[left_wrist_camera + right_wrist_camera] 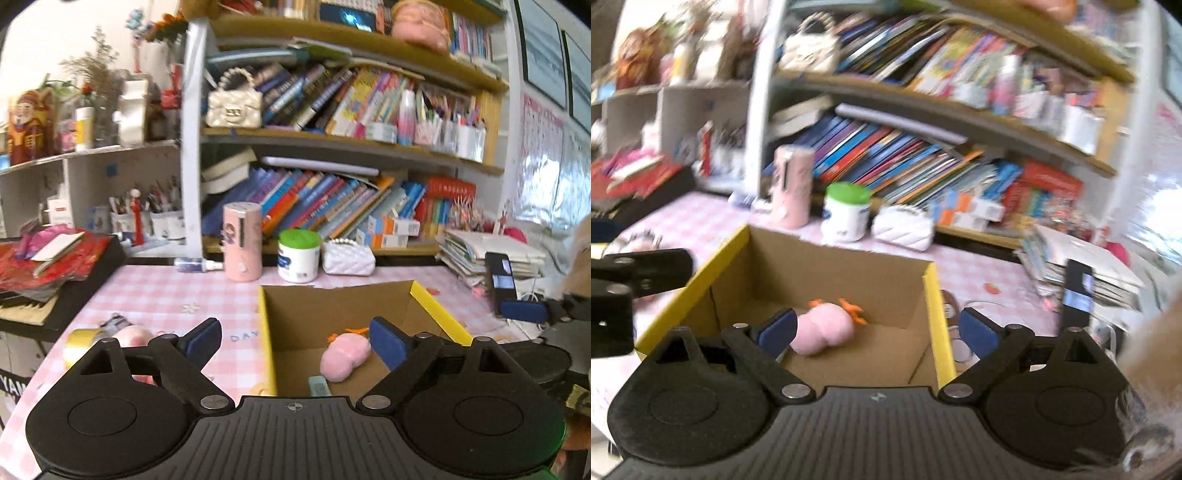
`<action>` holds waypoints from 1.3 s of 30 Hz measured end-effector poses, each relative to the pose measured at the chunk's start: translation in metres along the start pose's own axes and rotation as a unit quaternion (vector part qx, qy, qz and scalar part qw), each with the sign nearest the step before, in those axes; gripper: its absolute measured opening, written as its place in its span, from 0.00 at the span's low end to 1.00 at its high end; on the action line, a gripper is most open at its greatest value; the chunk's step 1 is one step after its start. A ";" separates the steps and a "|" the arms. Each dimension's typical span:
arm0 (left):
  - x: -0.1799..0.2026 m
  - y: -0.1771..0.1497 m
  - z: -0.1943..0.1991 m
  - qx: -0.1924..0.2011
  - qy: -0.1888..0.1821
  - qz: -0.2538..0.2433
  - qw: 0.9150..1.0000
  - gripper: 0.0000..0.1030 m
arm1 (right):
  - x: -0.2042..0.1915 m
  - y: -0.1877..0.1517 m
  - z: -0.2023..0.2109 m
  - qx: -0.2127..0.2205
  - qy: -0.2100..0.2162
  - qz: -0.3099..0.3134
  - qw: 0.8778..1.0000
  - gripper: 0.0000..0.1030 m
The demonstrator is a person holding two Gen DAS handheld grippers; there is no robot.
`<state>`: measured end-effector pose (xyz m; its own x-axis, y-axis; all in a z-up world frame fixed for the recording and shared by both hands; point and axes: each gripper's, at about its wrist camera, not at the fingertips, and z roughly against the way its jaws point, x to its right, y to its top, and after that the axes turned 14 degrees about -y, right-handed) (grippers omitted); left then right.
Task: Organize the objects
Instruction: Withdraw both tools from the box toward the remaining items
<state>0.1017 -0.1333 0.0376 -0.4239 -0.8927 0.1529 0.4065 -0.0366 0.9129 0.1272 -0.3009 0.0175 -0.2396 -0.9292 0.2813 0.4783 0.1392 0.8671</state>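
Note:
An open cardboard box with yellow rims (pixel 266 332) (pixel 932 317) stands on the pink checked table. A pink plush toy with orange bits (pixel 344 356) (pixel 822 330) lies inside it, beside a pale green item (pixel 318 386). My left gripper (pixel 293 338) is open and empty, straddling the box's left wall. My right gripper (pixel 877 328) is open and empty, straddling the box's right wall. A yellow tape roll (pixel 79 341) and a pink round item (pixel 133 336) lie on the table left of the box.
A pink cylinder (pixel 242 242), a green-lidded white jar (pixel 298 254) and a white quilted purse (pixel 348 255) stand behind the box. Crowded bookshelves rise at the back. A black phone (pixel 500 280) and a stack of papers lie to the right. A black keyboard (pixel 44 295) lies to the left.

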 end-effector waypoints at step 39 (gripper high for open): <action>-0.137 -0.083 0.163 -0.077 0.111 0.070 0.988 0.90 | -0.169 -0.064 0.174 -0.057 0.066 0.003 0.996 0.96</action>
<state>-0.0062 0.0653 0.0024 -0.1739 -0.9699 0.1705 0.5741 0.0408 0.8178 -0.0103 -0.0929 -0.0141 -0.1265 -0.9664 0.2238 0.5747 0.1125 0.8106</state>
